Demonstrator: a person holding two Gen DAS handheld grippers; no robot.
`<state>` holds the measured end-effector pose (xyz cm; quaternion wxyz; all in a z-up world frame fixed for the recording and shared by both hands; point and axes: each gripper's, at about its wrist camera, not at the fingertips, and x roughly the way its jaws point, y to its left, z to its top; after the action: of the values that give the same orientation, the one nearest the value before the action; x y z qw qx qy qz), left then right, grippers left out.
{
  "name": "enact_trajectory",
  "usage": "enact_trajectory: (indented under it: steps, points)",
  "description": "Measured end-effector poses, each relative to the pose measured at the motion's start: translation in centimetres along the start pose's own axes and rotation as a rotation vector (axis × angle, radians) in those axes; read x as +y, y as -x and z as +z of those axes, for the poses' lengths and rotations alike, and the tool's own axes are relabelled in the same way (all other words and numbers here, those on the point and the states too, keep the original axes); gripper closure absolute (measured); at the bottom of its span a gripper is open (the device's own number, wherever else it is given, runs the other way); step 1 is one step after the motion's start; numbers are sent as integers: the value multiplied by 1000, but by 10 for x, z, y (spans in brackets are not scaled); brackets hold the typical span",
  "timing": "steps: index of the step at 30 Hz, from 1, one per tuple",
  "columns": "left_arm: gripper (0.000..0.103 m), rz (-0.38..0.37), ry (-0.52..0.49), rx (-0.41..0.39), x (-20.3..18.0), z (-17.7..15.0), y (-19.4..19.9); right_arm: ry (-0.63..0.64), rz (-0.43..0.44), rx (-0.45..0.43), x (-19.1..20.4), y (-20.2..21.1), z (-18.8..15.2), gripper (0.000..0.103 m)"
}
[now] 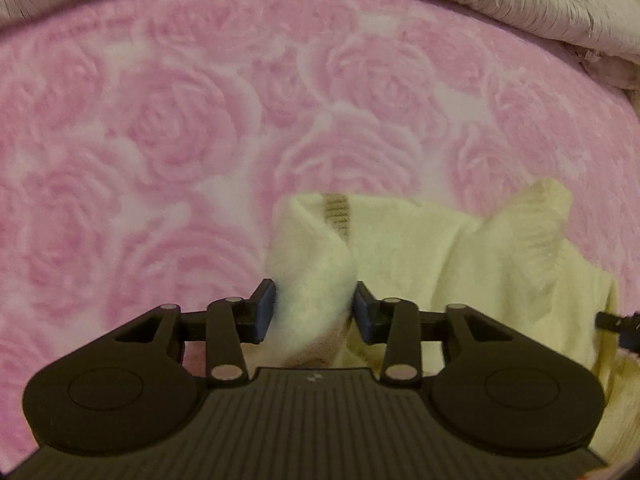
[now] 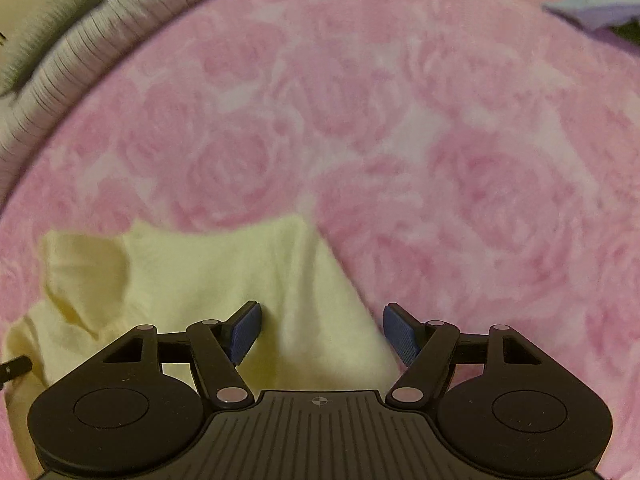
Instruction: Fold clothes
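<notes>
The left gripper [image 1: 315,307] clenched a fold of the pale yellow garment [image 1: 440,248] on the pink rose-patterned blanket [image 1: 160,120], while the right gripper [image 2: 322,334] stood released over it.

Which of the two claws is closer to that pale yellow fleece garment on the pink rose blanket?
Left. The left claw has a bunched fold of the pale yellow fleece garment pinched between its pads. The right claw hangs open over the garment's edge, pads apart from it.

Black ribbed grippers [image 1: 314,306], blue-padded jaws
</notes>
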<state>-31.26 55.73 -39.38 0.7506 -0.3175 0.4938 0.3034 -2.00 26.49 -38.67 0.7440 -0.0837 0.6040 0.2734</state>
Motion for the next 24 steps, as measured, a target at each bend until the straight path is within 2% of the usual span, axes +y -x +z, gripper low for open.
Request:
enact_trajectory:
  steps: [1,2,3,4,6,10,13,16,17,18,19,21,23,24]
  points:
    - [88,-1,-10,-12,1,-2,2,-1,5,5,-1,-3,-2,33]
    - [92,-3,-20,-24,1,-4,3,14,12,-1,0,-1,-4,39]
    - [93,-9,-26,-37,3,-6,6,29,19,-7,2,2,-6,63]
    - [94,-24,-20,-51,6,-7,13,44,26,-13,3,4,-7,80]
    - [94,-49,3,-89,13,-8,33,67,35,-38,6,13,-9,84]
    - [95,-88,35,-182,23,-6,89,88,27,-184,12,58,0,88]
    - [94,-119,66,-256,29,-4,125,196,-9,-316,28,91,21,88]
    - [89,-67,71,-300,31,8,130,252,18,-417,48,110,62,86]
    - [87,-32,60,-286,31,14,125,269,22,-399,54,106,75,83]
    - [87,12,47,-280,29,18,120,286,26,-380,61,103,89,76]
    - [88,55,34,-273,28,23,116,291,-15,-347,66,97,98,71]
    - [87,114,-7,-278,22,23,114,302,-77,-311,72,90,108,69]
    - [80,111,-47,-282,12,14,117,286,-42,-306,63,92,94,69]
    - [77,76,-66,-272,6,5,117,274,-11,-289,55,92,85,62]
